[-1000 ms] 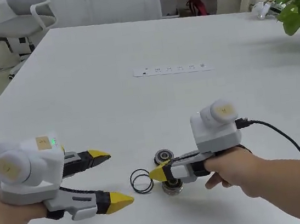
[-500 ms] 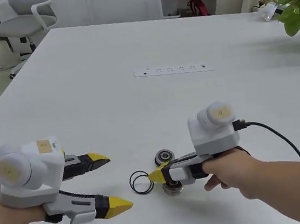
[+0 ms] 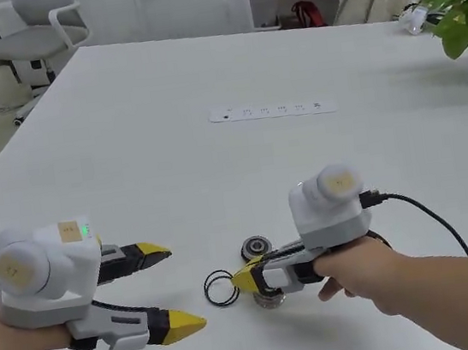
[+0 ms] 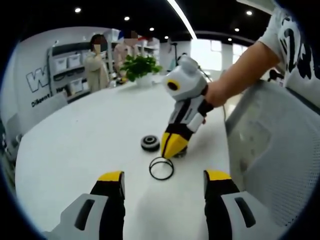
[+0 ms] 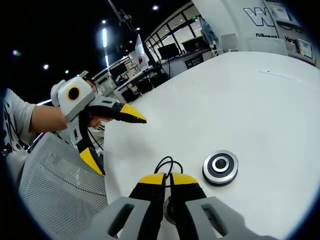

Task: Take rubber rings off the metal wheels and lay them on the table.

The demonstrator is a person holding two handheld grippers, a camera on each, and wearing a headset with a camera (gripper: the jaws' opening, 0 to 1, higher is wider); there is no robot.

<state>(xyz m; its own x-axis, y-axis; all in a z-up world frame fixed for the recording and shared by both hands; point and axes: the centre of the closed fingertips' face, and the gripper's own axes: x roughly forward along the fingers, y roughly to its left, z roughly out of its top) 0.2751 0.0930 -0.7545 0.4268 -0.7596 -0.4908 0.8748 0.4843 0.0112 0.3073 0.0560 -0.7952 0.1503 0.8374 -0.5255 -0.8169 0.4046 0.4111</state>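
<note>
One white table [image 3: 288, 64]. Left gripper [image 3: 188, 286] spread open, hovering left. Right gripper [image 3: 239, 279] jaws pressed together atop near wheel [image 3: 272, 298]; second wheel [image 3: 256, 247] just behind. Black rings [image 3: 221, 286] lie flat beside tip. Suggest: left steadies wheel, right peels ring outward.

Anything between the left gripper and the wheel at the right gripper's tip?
Yes: loose black rubber rings lie flat on the table between the open left gripper and that wheel. Nothing else visible.

We see a white desk [image 3: 204, 75] bearing black rubber rings [image 3: 220, 286] and silver-and-black metal wheels [image 3: 256, 247]. The left hand-held gripper [image 3: 186, 287] and the right hand-held gripper [image 3: 241, 279] are white and black, yellow-tipped. At two o'clock, a green plant [image 3: 458, 12].
</note>
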